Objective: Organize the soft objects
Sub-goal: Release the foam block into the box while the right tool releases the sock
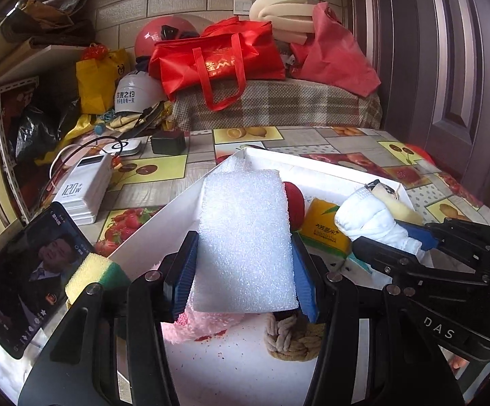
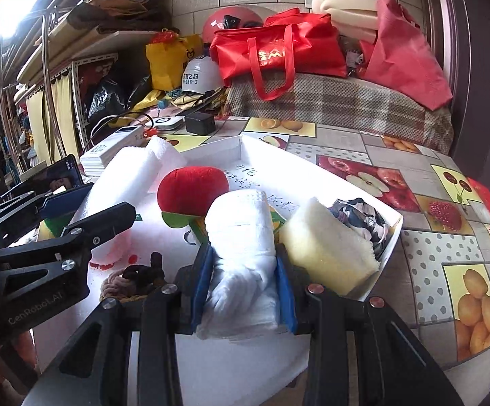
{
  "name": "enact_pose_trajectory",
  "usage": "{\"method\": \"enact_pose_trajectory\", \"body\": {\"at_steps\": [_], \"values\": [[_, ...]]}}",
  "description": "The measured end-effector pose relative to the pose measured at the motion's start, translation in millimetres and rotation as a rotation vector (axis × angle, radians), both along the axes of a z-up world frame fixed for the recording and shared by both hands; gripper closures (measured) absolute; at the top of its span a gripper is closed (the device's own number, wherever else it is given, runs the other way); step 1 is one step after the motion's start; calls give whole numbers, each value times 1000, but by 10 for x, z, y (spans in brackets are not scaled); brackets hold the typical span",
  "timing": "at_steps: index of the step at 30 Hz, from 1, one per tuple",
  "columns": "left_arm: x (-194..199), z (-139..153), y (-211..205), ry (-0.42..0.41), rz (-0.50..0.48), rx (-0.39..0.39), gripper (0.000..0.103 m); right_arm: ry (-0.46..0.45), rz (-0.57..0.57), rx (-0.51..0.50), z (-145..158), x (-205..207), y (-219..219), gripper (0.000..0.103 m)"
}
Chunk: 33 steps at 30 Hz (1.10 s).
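Left wrist view: the left gripper [image 1: 243,270] is clamped on a white rectangular foam block [image 1: 245,237], blue pads pressed on both long sides. The block is held above the near part of a shallow white cardboard tray [image 1: 316,165] on a table covered with a fruit-print oilcloth [image 1: 163,169]. Under the block a pink fluffy cloth [image 1: 197,324] and a beige braided rope coaster [image 1: 292,338] are seen on the tray floor. A red plush ball [image 1: 295,203] is partly hidden behind the block's right edge; a yellow tissue packet [image 1: 326,230] lies just right of it. The right gripper [image 1: 410,240] is seen at right, closed on a white rolled cloth [image 1: 370,223]. A yellow-green scrub sponge [image 1: 92,270] sits outside the tray's left wall, beside a black phone [image 1: 24,277] with a lit screen. A white power bank [image 1: 85,186] lies farther left.

Right wrist view: the right gripper [image 2: 243,277] is clamped on the white rolled cloth [image 2: 245,247], over the tray's [image 2: 393,237] near right part. The red plush ball [image 2: 194,186] lies just beyond it. A pale yellow foam sponge [image 2: 326,247] leans at the tray's right wall, with a dark patterned fabric bundle [image 2: 363,216] behind it. At left the left gripper [image 2: 85,206] is closed on the white foam block [image 2: 126,176]. The rope coaster [image 2: 133,280] is seen near, left of the fingers.
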<state>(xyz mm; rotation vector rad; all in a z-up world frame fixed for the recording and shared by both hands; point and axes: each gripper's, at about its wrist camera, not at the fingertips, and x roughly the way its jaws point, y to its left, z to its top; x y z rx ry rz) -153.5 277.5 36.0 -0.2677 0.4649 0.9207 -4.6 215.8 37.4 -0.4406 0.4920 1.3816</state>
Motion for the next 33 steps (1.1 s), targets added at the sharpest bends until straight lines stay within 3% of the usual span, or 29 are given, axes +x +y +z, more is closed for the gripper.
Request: {"method": "enact_pose_trajectory", "body": {"at_steps": [5,7,9,10,11,12,27,33], "values": [[-44,27,-32,-12,31,26,51,-23,26,43,49,-43,-39,66],[-90,35,-28,-29,53,29,46,-29,26,67,71,-51,-70,66],[-136,46,-19,-44,84,34,21,-37,26,85,86,-58,-93,56],[-162,51,-21,-49,108,40,11,-42,26,91,93,-67,-102,41],[-195,53,-20,-55,138,43,5,-46,19,101,101,-68,-113,28],[-226,55,-14,-60,162,43,1,-46,18,111,110,-64,-122,21],[-274,118,-130,-82,191,111,0,-97,-31,142,128,-112,-163,18],[-309,137,-239,-110,185,136,0,-100,-121,162,142,-66,-256,18]]}}
